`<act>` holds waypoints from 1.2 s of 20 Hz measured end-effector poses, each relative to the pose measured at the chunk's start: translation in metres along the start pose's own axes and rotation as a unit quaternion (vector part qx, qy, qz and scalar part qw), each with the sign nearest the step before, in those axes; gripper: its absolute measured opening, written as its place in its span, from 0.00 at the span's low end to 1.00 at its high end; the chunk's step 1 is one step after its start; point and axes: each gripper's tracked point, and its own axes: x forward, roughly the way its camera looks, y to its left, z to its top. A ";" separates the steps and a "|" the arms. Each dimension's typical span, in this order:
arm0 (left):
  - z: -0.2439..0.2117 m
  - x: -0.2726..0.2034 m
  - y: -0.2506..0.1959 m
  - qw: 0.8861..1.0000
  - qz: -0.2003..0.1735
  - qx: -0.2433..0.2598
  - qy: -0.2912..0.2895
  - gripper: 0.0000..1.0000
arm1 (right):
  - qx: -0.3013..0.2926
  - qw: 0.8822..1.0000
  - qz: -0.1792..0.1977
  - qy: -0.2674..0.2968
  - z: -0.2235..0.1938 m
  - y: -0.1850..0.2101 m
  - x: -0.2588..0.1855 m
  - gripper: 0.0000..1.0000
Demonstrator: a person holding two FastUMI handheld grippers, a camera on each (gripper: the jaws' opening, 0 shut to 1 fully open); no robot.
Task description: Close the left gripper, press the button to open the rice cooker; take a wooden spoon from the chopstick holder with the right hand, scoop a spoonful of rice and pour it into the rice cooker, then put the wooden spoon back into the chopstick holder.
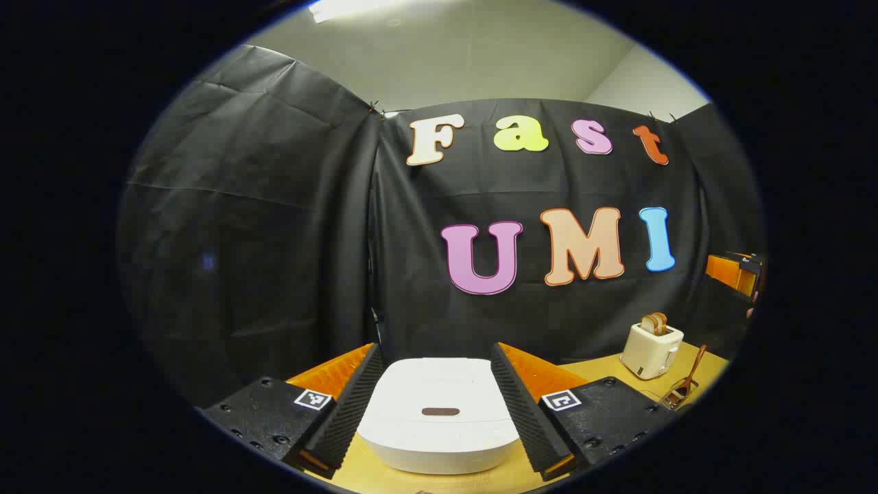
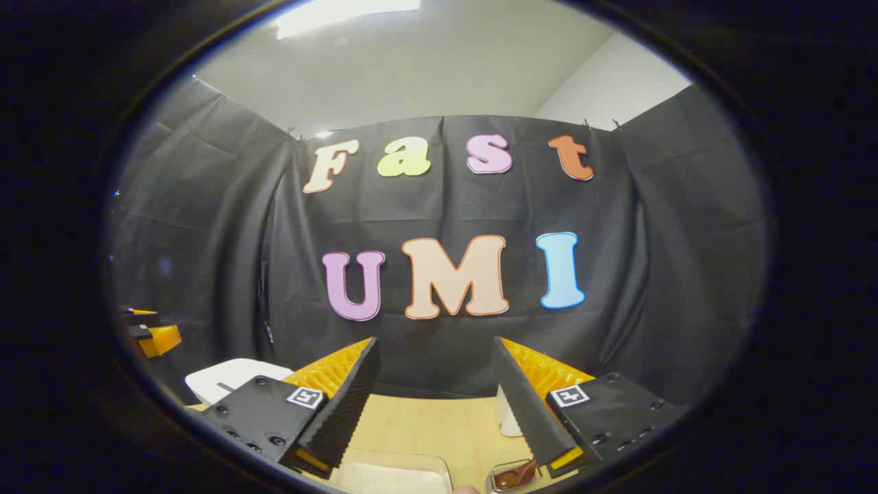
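Yellow wooden table carries the closed white rice cooker; left gripper stands wide, so it must close, then press the button.

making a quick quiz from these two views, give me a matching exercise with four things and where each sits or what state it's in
Things:
1. rice cooker
2. toaster
3. wooden spoon
4. left claw

Places or states:
A. leaning in a holder right of the toaster
B. open, fingers wide apart
C. lid down, between the left claw's fingers in its own view
D. holding bread slices in its top

Pairs: 1-C, 2-D, 3-A, 4-B
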 end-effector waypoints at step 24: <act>-0.016 0.027 -0.010 0.998 -0.048 -0.004 0.025 0.47 | -0.025 1.000 -0.004 0.003 -0.004 0.006 0.004 1.00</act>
